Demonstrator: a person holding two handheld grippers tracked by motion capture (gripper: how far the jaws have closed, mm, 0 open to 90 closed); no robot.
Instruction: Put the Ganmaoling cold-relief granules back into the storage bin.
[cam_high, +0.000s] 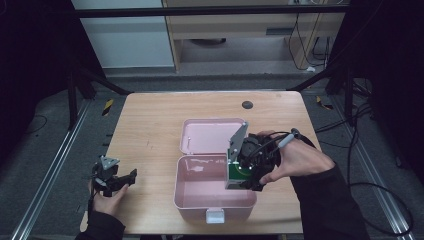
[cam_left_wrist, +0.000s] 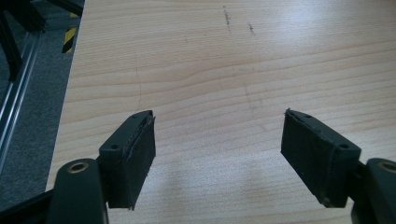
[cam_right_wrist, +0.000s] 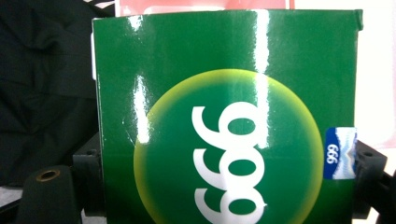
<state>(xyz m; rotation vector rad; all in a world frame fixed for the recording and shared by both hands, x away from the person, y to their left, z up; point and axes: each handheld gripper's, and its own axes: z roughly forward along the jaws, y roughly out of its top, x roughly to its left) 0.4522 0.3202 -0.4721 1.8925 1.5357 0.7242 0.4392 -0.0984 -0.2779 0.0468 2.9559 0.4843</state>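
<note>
We see the open case (cam_high: 215, 192) mid-table (cam_high: 150, 130), lid behind | right gripper (cam_high: 252, 172) with the box (cam_right_wrist: 224, 116) over its right side | left gripper (cam_high: 117, 180) well apart at left edge

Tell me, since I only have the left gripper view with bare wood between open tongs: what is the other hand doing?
Observer: The right tongs are shut on a green box, seen in the right gripper view.
Operator: Where is that box?
Observer: In the high view, it is over the right side of an open pink case.
Operator: Any markings on it?
Observer: A yellow-edged circle with white digits, 666 or 999, and a small blue sticker.
Operator: And my tongs?
Observer: The left tongs rest near the table's left front edge, away from the case.
</note>
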